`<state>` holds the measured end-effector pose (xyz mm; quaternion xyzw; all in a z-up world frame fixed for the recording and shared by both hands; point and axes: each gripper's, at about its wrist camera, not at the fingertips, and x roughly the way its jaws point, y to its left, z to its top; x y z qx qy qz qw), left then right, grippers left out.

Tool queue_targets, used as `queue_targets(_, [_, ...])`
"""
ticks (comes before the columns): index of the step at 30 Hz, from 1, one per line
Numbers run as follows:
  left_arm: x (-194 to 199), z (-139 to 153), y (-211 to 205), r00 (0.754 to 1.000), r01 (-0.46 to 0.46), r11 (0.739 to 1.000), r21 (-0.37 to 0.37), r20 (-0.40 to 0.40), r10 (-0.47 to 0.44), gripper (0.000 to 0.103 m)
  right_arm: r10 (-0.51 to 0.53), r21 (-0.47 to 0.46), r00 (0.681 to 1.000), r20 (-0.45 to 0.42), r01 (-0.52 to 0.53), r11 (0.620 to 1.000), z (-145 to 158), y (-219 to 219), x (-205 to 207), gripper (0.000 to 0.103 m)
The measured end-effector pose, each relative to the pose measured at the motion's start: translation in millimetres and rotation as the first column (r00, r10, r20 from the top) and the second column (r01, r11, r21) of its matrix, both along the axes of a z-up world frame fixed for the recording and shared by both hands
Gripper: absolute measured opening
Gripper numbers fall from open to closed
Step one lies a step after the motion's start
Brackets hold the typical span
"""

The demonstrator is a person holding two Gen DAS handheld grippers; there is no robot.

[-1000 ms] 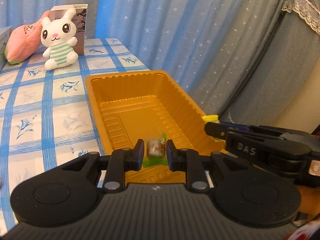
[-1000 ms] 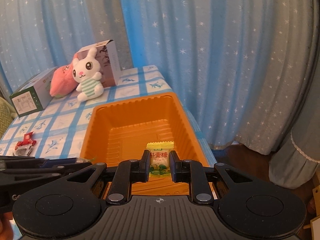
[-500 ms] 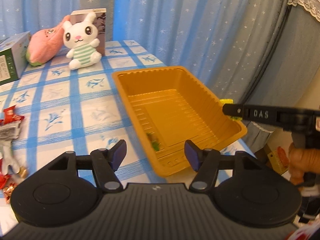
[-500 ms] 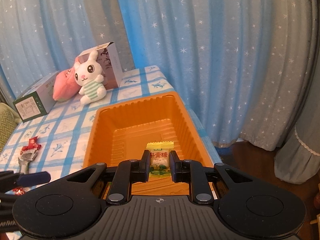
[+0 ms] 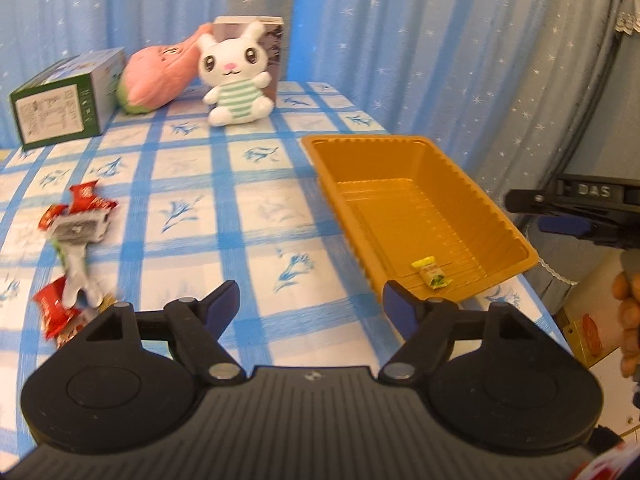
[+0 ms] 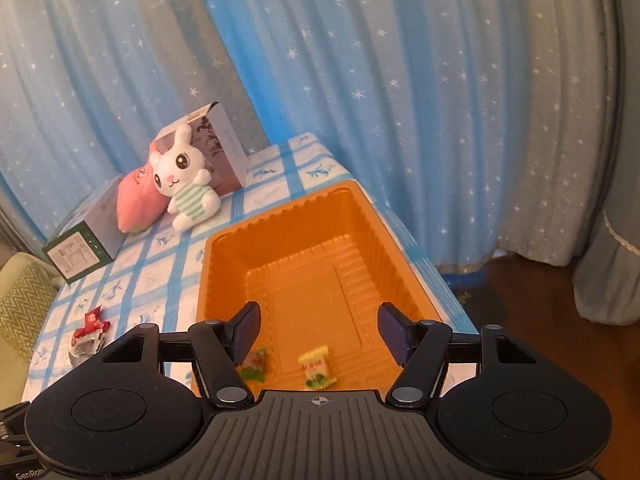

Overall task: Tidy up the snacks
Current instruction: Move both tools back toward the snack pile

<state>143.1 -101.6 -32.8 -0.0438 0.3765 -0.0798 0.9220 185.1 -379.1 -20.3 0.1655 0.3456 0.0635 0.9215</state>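
Two wrapped sweets lie in my orange tray [image 6: 224,280]: a yellow candy [image 6: 317,367] and a green-wrapped candy [image 6: 253,366], both at its near end. Several red snack packets [image 5: 78,216] wait on the table, far left. Left gripper [image 5: 310,304] and right gripper [image 6: 320,330]: jaws opening, nothing between them.

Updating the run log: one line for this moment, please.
left gripper: opening, empty | right gripper: opening, empty | tray: two candies | table: wrappers remain
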Motion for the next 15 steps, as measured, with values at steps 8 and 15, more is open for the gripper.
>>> queue_targets(8, [-33.5,10.8,31.4,0.998,-0.038,0.999,-0.009,0.054,0.038,0.078,0.024,0.008,1.000,0.019,-0.024,1.000,14.9,22.5,-42.3,0.065])
queue_targets(15, [-62.5,22.8,69.0,0.995,-0.090,0.996,-0.009,0.040,0.090,0.079,0.096,0.000,0.995,0.030,-0.096,0.995,22.4,66.9,-72.5,0.065])
